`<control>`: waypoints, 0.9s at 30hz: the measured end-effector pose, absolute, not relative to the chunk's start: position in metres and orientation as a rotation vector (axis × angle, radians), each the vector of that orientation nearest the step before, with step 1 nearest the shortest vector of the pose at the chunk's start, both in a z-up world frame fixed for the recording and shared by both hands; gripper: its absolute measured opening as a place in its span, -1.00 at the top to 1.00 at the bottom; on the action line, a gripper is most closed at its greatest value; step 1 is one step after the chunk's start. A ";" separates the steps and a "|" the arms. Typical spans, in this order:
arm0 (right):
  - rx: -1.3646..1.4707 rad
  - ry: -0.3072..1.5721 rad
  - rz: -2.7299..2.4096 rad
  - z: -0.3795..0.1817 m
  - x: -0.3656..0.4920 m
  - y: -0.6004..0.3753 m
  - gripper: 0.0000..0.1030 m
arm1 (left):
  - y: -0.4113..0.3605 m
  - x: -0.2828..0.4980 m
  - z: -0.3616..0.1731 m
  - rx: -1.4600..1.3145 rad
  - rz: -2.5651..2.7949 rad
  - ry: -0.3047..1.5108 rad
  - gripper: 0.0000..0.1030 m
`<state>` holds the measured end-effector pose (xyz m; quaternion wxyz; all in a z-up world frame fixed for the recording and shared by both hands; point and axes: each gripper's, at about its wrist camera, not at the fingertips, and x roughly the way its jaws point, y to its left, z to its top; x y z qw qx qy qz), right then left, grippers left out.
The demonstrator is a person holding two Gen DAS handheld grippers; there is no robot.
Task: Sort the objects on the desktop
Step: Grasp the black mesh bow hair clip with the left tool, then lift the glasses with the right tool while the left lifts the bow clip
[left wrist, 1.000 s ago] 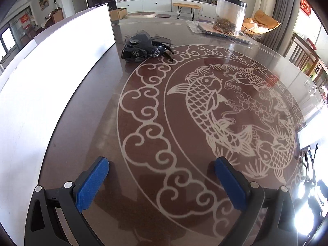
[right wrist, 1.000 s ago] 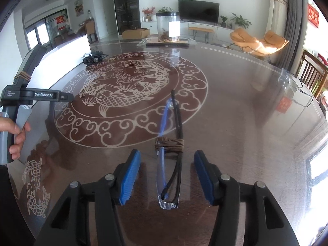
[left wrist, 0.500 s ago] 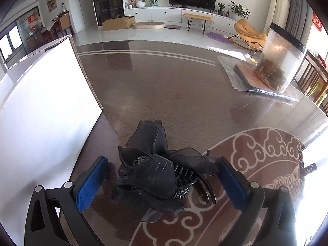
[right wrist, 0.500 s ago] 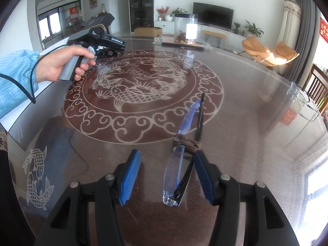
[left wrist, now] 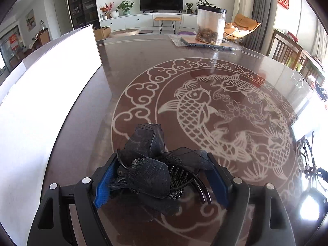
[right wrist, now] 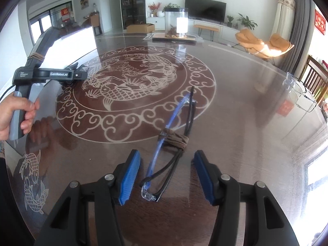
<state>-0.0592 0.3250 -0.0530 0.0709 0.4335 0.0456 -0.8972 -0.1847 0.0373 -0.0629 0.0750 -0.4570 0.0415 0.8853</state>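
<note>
- Left gripper (left wrist: 162,181): my jaws have just been closing on the black hair claw clip with a gauze bow and rhinestones (left wrist: 155,171). Blue pads sit against both of its sides, so I read it as gripped, lightly.
- The clip is over the left half of the dark glossy table with the pale fish medallion (left wrist: 143,61), at the medallion's near-left rim. Can't tell if it's clear of the surface.
- Grip goes across the bow and hinge rather than the teeth; probably the most solid part, since gauze alone would slip.
- Right gripper (right wrist: 167,176): jaws partly apart, pads touching nothing. The folded eyeglasses, one blue temple and one black, bound with brown cord (right wrist: 171,141), lie flat between the fingers, near the table's front edge.
- Right looks parked astride the glasses, ready to close.
- White board (left wrist: 41,94) along the table's left edge, just beside the clip; possibly the drop zone, unconfirmed.
- Clear jar with a black lid (left wrist: 211,26) at the far edge, well apart.
</note>
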 end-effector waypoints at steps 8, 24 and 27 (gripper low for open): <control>1.275 0.225 -2.714 -0.051 -0.055 0.314 -0.10 | 0.036 -0.087 -0.063 -1.363 2.651 0.135 -0.55; 1.249 0.337 -2.761 -0.048 -0.052 0.304 -0.17 | 0.036 -0.087 -0.064 -1.364 2.656 0.128 -0.57; 1.247 0.328 -2.763 -0.048 -0.052 0.306 -0.18 | 0.036 -0.087 -0.064 -1.363 2.655 0.128 -0.57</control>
